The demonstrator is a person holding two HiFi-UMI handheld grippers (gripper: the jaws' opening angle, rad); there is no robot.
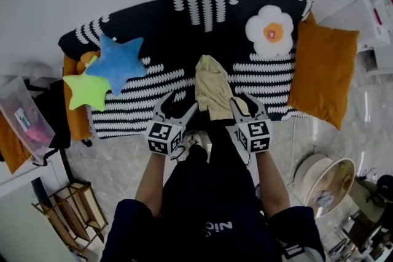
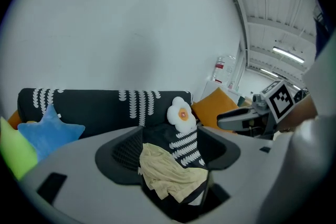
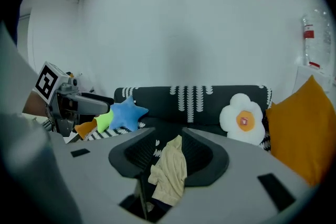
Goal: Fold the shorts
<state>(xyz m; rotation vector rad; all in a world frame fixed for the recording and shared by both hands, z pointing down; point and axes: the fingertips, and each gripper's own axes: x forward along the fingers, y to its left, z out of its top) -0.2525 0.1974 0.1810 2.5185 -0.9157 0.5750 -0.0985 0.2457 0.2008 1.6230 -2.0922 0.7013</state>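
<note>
Your left hand-held gripper (image 1: 181,102) and right hand-held gripper (image 1: 241,101), both spread, flank the near end of crumpled pale-yellow fabric shorts (image 1: 210,86) on a black-and-white patterned sofa (image 1: 184,40).

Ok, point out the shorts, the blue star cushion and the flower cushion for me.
shorts (image 1: 212,88), head view, middle of the crumpled beige cloth.
blue star cushion (image 1: 118,63), head view, centre of the star.
flower cushion (image 1: 272,31), head view, its orange centre.

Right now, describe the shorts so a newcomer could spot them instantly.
Find the black sofa with white patterning. Mid-seat, near the front edge, between the blue star cushion and the white flower cushion, lie the shorts. They're the only pale yellow, crumpled cloth; their neighbours are plump cushions.
</note>
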